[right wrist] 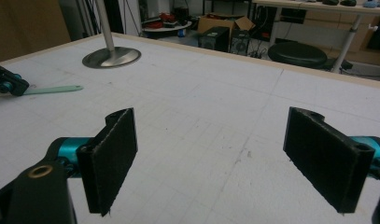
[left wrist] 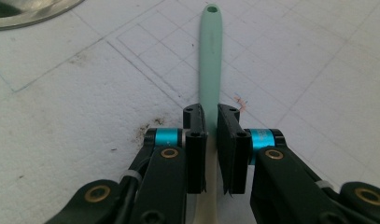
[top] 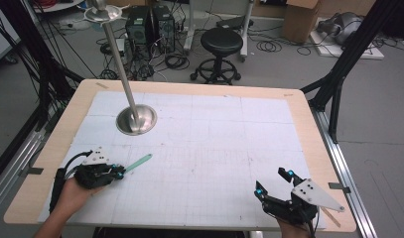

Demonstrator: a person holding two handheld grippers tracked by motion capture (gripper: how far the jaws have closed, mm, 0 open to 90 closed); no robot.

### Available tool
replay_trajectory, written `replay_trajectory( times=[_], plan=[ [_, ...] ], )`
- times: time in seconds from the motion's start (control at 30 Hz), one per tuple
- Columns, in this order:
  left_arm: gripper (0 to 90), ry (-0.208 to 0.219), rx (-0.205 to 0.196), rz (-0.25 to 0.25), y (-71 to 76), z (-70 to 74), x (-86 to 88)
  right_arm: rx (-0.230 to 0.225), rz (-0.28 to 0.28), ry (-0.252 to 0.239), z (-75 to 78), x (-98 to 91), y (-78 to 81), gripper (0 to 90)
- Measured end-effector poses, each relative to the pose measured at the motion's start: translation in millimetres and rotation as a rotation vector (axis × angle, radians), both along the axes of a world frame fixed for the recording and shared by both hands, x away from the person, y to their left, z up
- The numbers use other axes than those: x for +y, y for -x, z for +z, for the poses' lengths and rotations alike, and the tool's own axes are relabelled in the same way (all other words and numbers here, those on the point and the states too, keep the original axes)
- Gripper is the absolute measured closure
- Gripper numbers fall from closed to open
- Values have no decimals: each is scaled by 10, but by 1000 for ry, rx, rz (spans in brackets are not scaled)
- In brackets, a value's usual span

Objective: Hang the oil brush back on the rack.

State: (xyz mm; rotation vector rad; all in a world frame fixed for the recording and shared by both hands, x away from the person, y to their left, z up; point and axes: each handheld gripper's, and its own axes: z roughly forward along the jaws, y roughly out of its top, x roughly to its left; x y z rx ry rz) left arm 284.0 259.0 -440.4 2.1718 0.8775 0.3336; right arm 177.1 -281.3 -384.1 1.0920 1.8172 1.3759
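Spatula [left wrist: 211, 60] runs straight ahead from our left tongs [left wrist: 211, 135], which clamp its near end. Our right tongs [right wrist: 225, 154] gape empty, well apart.

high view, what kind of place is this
Probably a lab or workshop: computer towers and loose cables sit on the floor behind the table, with a black stool and a cardboard box.

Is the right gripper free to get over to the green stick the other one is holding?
Probably yes. The right gripper stands open with nothing between its jaws, and bare table lies between it and the green stick. The left gripper clamps one end, leaving the far end exposed.
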Motion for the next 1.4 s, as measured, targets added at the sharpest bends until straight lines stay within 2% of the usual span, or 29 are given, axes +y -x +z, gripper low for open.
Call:
replay_trajectory(
  times=[0.13,0.27,0.3,0.33,0.37,0.4,0.43,0.47,0.5,0.63,0.73,1.03,1.13,1.17,1.4],
  plan=[
    [817,3,10,6,-4,6,8,4,-3,1,3,-5,6,165],
    [818,27,4,13,13,26,8,1,-2,0,2,-9,3,165],
    [817,51,-2,19,24,48,21,6,-2,-3,2,-6,5,165],
    [817,51,-2,19,24,48,21,6,-2,-3,2,-6,5,165],
    [817,79,-14,34,38,73,37,6,-2,-4,2,-3,5,165],
    [817,79,-14,34,38,73,37,6,-2,-4,2,-3,5,165],
    [817,108,-25,39,55,100,53,3,3,-6,-1,-5,3,165],
    [817,108,-25,39,55,100,53,3,3,-6,-1,-5,3,165],
    [817,142,-36,41,78,129,62,3,5,-6,-1,-5,2,165],
    [816,214,-59,36,125,189,76,6,15,-12,-3,2,-2,165],
    [816,253,-78,23,169,228,69,4,24,-11,-2,9,-6,165],
    [816,290,-135,-42,299,339,-57,17,91,-23,1,95,-45,165],
    [816,304,-145,-63,324,370,-105,21,102,-37,5,115,-54,165],
    [816,320,-158,-81,344,403,-148,17,127,-69,16,137,-71,165],
    [816,398,-175,-158,429,500,-309,17,210,-112,62,282,-136,165]
  ],
)
